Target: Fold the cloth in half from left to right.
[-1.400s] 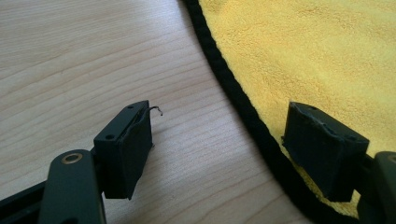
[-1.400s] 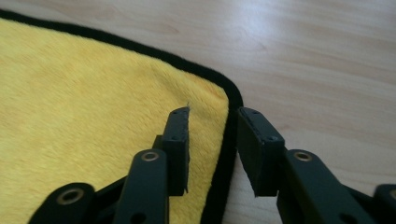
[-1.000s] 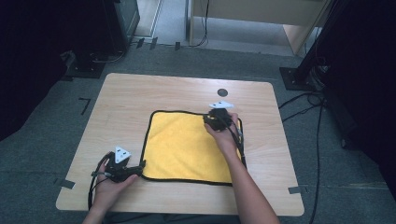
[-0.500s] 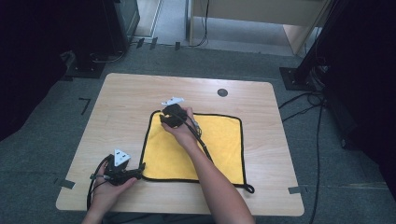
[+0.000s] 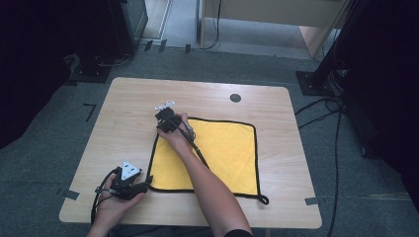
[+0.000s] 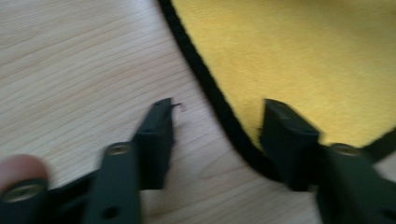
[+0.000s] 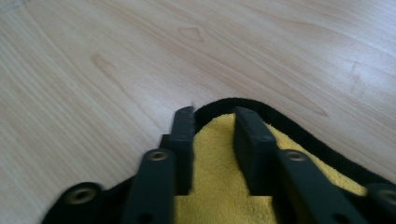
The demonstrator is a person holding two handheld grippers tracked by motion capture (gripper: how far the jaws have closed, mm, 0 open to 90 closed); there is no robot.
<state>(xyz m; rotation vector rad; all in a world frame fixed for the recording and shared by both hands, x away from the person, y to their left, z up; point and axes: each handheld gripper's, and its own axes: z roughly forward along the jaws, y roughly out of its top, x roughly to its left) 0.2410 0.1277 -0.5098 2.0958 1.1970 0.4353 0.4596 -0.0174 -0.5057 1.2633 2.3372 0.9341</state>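
a square yellow microfibre cloth with black stitched edging (image 5: 217, 153) lies flat on my light wooden table (image 5: 128, 103), towards its right half. my right gripper (image 5: 165, 118) rests on the cloth's far left corner, my forearm crossing the cloth diagonally. in the right gripper view (image 7: 212, 135) its jaws stand a narrow way apart, over the yellow pile just inside the black rounded corner edging (image 7: 243, 103); i cannot tell whether they pinch any fabric. my left gripper (image 5: 143, 186), topped by its grey three-cornered plate, sits at the near left corner. in the left gripper view (image 6: 215, 135) its jaws are wide apart, straddling the black edge (image 6: 201, 74), holding nothing. a small dark round disc (image 5: 235, 98) lies beyond the cloth.
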